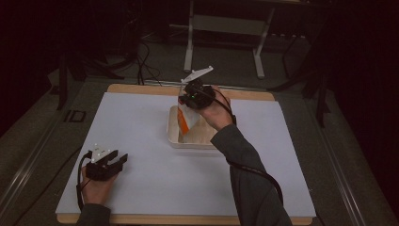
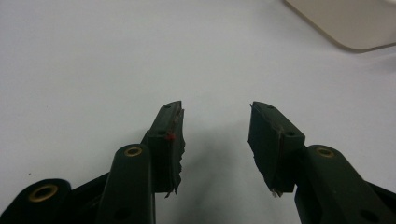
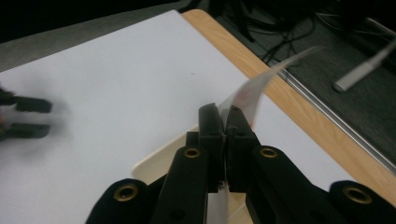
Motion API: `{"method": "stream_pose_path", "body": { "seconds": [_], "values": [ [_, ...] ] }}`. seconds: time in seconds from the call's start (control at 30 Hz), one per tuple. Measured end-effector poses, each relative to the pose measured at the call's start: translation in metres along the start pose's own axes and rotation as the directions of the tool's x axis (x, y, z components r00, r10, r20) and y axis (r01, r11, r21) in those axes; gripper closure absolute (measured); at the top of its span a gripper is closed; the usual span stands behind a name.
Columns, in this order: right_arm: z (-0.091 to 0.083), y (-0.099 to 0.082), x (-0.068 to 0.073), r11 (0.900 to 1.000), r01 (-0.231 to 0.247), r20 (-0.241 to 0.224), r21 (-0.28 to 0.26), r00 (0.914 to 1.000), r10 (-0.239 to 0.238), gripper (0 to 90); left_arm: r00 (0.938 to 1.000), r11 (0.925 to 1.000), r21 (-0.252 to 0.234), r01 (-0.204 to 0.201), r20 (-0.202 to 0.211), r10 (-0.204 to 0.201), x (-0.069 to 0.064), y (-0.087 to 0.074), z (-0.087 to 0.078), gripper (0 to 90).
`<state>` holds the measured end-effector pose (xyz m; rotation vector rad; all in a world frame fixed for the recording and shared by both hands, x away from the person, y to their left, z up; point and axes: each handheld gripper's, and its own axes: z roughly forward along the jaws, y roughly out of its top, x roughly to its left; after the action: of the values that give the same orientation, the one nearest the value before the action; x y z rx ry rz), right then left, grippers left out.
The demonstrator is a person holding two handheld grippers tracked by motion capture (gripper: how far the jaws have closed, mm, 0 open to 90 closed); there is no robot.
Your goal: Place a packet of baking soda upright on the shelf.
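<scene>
Right gripper view: packet in tool.

Two hand-held grippers — left, right — one tray, one packet.

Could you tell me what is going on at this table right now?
A person works with two hand-held grippers. The right gripper is shut on a white and orange packet, holding it over a shallow cream tray. The left gripper rests open and holds nothing, low over the white sheet.

Orange-and-white packet, cream tray
</scene>
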<state>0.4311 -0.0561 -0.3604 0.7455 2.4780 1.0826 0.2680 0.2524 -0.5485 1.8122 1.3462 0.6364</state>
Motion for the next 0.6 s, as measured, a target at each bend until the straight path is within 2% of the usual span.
{"method": "stream_pose_path", "body": {
  "seconds": [0.13, 0.6],
  "values": [
    [0.0019, -0.0036, -0.0042, 0.9980, -0.062, 0.024, 0.010, 0.9978, 0.062, 87.9, 1.0000, 1.0000, 0.002, -0.003, 0.000, 0.003, -0.0002, -0.0002, 0.0000, 54.7],
    [0.0055, -0.0054, -0.0063, 0.9895, -0.144, 0.089, 0.009, 0.9857, 0.143, 86.8, 1.0000, 1.0000, 0.000, 0.002, -0.003, -0.002, -0.0002, -0.0004, -0.0007, 54.6]
  ]
}}
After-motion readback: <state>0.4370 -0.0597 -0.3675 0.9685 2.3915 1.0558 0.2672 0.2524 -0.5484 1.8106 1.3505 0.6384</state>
